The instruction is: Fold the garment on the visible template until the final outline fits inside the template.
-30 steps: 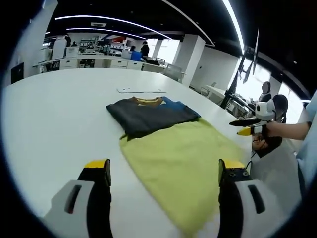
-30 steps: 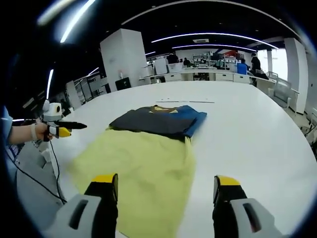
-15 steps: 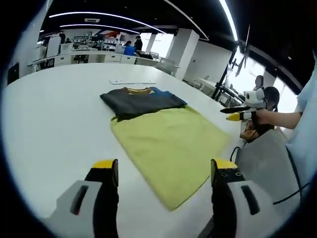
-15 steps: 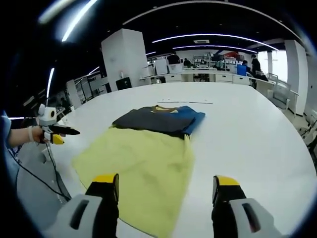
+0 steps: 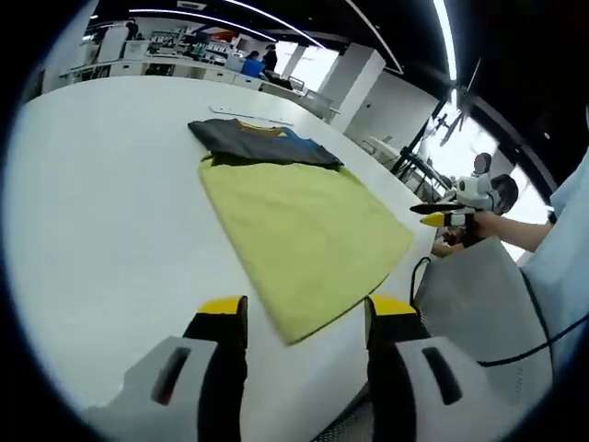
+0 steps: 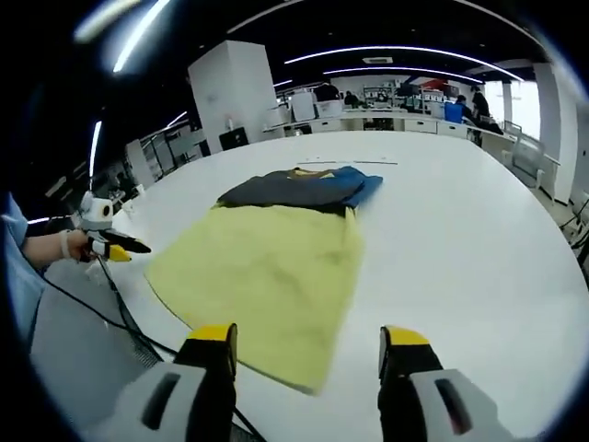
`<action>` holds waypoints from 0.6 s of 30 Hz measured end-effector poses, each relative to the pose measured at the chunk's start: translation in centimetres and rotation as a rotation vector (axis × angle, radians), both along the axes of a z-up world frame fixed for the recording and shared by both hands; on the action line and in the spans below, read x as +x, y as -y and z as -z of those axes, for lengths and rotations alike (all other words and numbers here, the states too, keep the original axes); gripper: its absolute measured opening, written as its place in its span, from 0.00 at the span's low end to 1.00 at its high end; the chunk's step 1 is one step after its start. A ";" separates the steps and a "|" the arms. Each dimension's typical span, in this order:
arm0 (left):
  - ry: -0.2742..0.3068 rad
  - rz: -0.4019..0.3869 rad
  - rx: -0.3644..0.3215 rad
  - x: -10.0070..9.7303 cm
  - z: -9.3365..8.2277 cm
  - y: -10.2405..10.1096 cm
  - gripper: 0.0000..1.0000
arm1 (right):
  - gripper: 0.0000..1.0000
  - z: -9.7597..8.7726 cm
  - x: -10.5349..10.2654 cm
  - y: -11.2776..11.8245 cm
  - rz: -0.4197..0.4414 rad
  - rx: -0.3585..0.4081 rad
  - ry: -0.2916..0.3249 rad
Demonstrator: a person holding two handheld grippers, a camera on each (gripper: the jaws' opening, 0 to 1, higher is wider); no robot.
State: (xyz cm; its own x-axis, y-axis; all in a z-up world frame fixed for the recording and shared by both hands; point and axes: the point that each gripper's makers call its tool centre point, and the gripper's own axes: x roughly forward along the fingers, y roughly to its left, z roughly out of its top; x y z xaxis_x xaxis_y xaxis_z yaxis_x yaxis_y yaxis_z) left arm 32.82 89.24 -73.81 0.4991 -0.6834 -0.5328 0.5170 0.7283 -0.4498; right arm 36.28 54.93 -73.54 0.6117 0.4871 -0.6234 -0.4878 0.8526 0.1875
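Both tools' jaws stand apart, empty, over the white tabletop (image 5: pixel 101 184). The left gripper view has the right tool (image 5: pixel 433 214) at 3 o'clock beside the yellow-green cloth (image 5: pixel 299 226). The right gripper view has the left tool (image 6: pixel 124 249) at 9 o'clock, the folded dark garment (image 6: pixel 299 189) at 12.

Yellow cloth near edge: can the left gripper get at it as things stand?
Probably yes. The left gripper is open, jaws pointing at the yellow cloth, whose near corner lies just ahead on the bare white table; nothing lies between.
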 end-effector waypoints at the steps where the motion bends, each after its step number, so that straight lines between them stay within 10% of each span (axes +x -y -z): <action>1: -0.002 -0.002 0.001 0.0 0.1 0.0 0.48 | 0.58 0.2 -0.1 0.0 0.001 0.000 -0.007; 18: -0.111 -0.020 0.019 -0.9 1.7 0.3 0.29 | 0.37 2.5 -2.5 0.7 0.001 0.012 -0.100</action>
State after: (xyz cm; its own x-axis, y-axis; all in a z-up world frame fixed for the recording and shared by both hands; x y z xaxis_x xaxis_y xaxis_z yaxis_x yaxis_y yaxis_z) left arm 31.92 88.95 -75.55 0.4495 -0.6632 -0.5984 0.4502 0.7468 -0.4894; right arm 33.75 54.20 -76.04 0.5468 0.4942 -0.6758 -0.4654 0.8504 0.2453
